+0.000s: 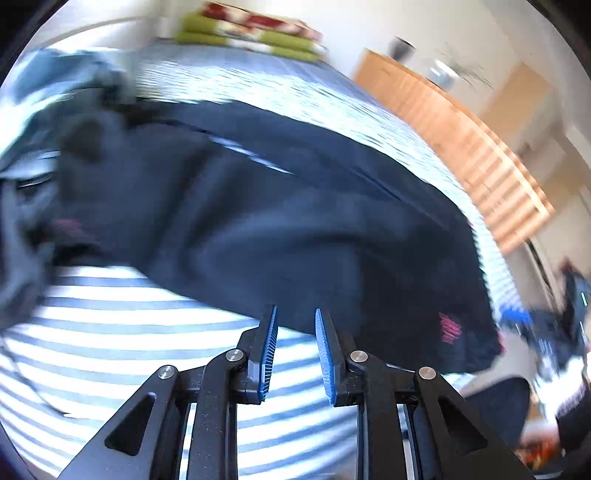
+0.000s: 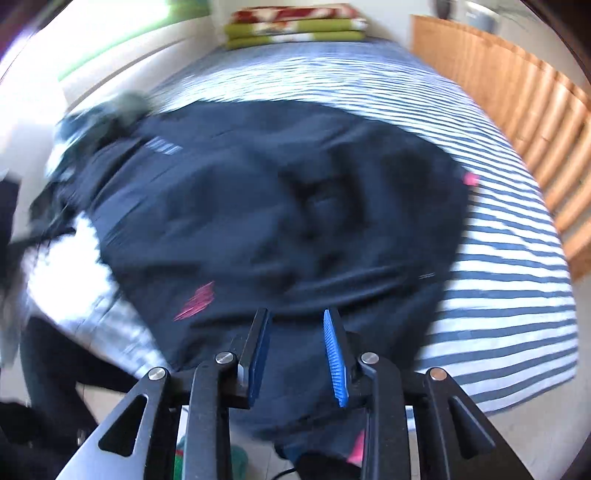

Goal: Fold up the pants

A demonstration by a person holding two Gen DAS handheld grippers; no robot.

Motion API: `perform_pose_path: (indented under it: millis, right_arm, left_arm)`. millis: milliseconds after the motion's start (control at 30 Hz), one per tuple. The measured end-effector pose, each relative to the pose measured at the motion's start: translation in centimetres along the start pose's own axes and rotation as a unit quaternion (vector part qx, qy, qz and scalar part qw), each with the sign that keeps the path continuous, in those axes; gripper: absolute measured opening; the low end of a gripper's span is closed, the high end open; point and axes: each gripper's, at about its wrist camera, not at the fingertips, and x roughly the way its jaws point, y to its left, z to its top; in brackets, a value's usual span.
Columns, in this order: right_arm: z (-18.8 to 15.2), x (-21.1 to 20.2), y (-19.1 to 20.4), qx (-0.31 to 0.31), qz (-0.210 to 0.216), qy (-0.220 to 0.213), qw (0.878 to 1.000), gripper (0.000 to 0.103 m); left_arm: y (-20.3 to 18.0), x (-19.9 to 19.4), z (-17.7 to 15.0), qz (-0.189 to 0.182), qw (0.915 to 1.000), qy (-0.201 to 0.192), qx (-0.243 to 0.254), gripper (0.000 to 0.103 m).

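Both views are smeared with motion blur, so I can only make out the broad shapes. In my left wrist view the left claw has its blue pads standing a little apart with nothing between them; behind the gap I see only the striped bed cover and the near edge of the cloth. The dark navy pants lie spread across the middle of the frame on the bed, with a pink mark near their lower right corner.

In my right wrist view the right claw is also slightly open, and its pads grip nothing. The pants fill the centre of that frame, and their near edge runs down behind the claw and over the side of the bed. A heap of other dark clothes sits at the upper left, touching the pants. Folded green and red blankets lie at the top centre, and a wooden slatted board stands at the upper right.
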Motion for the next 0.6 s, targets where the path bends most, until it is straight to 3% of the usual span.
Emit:
perform_pose_path:
  millis: [67, 167, 367, 467, 600]
  right_arm:
    - [-0.1, 1.0, 2.2, -0.029, 0.004, 0.011, 0.999, 0.028]
    - [-0.2, 1.7, 5.9, -0.079, 0.010, 0.022, 0.997, 0.028]
    - [0.2, 3.6, 10.0, -0.123, 0.040, 0.044, 0.991, 0.031]
    - [-0.4, 4.9, 11.2, -0.148, 0.022, 0.055, 0.987, 0.032]
    - [-1.8, 6.4, 12.3, -0.194, -0.028, 0.064, 0.979, 0.033]
  left_arm:
    - [3.6, -0.8, 0.4, 0.031, 0.9985, -0.018, -0.042, 0.033]
    - [7.9, -0.9, 1.4, 0.040, 0.9943, -0.022, -0.097, 0.035]
    - [12.2, 0.6, 2.5, 0.031, 0.9893, 0.000, -0.143, 0.046]
    - [12.7, 1.8, 3.0, 0.029, 0.9907, 0.009, -0.133, 0.046]
    - [13.3, 2.9, 3.7, 0.022, 0.9877, 0.009, -0.155, 0.046]
